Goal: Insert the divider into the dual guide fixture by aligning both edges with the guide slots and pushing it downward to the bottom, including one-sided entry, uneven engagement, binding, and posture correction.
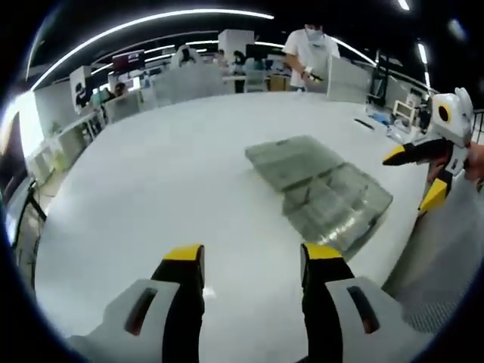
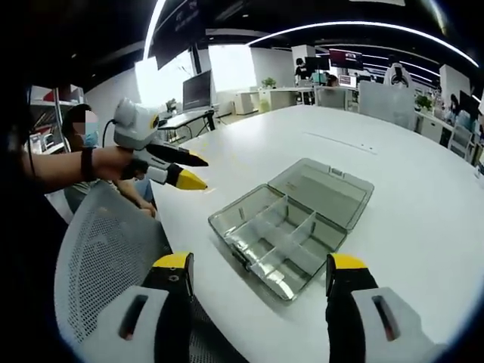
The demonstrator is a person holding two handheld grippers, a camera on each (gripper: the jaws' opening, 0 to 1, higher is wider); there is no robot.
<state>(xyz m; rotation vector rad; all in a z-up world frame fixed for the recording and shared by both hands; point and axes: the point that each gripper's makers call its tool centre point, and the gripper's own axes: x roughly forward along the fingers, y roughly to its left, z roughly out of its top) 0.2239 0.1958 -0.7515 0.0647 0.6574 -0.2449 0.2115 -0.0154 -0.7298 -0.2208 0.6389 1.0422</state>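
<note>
Partly blurred compartment box (image 1: 321,193), glare-washed interior.

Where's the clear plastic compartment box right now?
The clear plastic compartment box lies open on the white table, lid back, just beyond the right gripper and right of the left gripper.

Open white table (image 2: 423,197) on all sides of the clear compartment box (image 2: 291,227), lid laid flat behind it. Upright dividers (image 2: 291,227) splitting the box's inside. Mesh chair back (image 2: 113,257) against the table's near edge, just beside the box.
</note>
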